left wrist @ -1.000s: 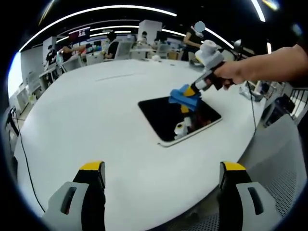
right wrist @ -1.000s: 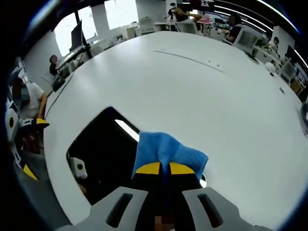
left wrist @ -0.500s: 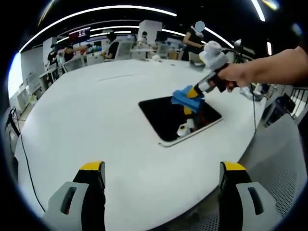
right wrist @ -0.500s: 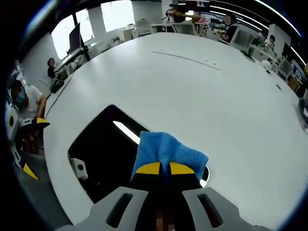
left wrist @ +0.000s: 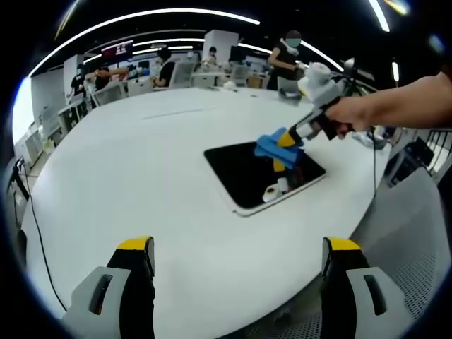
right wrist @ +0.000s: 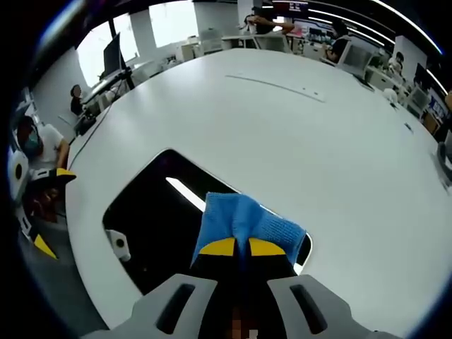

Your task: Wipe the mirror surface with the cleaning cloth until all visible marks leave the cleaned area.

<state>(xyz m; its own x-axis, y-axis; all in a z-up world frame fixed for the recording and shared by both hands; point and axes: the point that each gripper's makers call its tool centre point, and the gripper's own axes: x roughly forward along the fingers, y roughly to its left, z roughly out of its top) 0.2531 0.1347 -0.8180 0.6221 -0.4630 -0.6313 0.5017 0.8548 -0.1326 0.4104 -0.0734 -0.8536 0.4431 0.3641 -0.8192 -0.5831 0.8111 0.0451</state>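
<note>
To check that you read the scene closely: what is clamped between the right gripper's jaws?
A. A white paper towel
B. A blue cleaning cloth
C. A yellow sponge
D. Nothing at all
B: in the right gripper view the right gripper has its yellow-tipped jaws shut on the blue cleaning cloth, over the dark mirror.

Left gripper (left wrist: pixel 236 248): grey jaws, black pads, yellow tips.

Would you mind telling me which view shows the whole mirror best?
The left gripper view: the mirror lies fully visible on the white table, all edges clear. In the right gripper view the blue cloth and right gripper cover its near part.
</note>
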